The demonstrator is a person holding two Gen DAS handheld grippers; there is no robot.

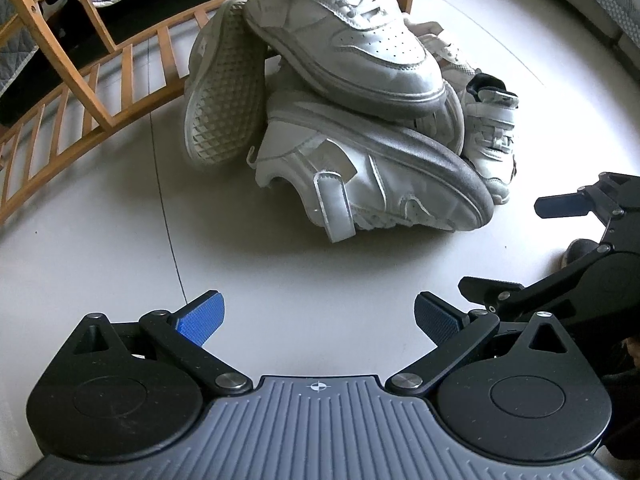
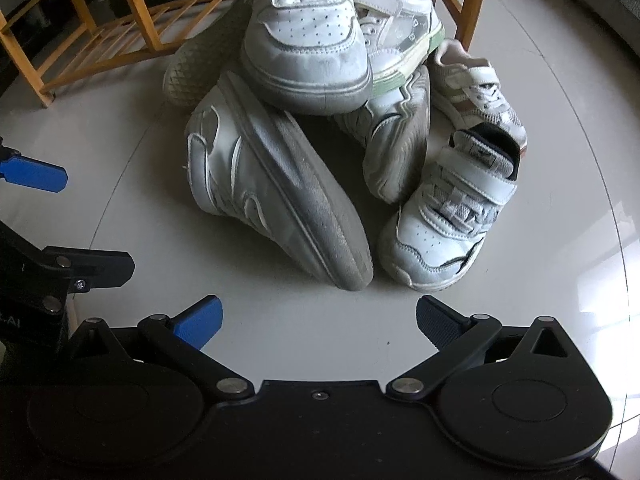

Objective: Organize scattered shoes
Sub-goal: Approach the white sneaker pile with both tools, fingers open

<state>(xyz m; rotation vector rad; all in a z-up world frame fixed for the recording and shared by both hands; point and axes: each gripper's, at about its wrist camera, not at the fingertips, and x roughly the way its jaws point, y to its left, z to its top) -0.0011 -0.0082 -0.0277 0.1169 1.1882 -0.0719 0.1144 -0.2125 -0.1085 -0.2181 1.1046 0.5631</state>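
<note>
Showing only from the right wrist: green-soled sneaker (image 2: 404, 36); each gripper (image 1: 318, 320) (image 2: 318, 320) spread, empty.

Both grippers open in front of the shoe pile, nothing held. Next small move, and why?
Probably ease the right gripper forward to the small white strap sneaker with dark trim. It sits upright at the pile's near right edge on the pale tiled floor with nothing on it, whereas the tipped white sneaker with the grey sole bears the large white lace-up sneaker. The left gripper waits open.
</note>
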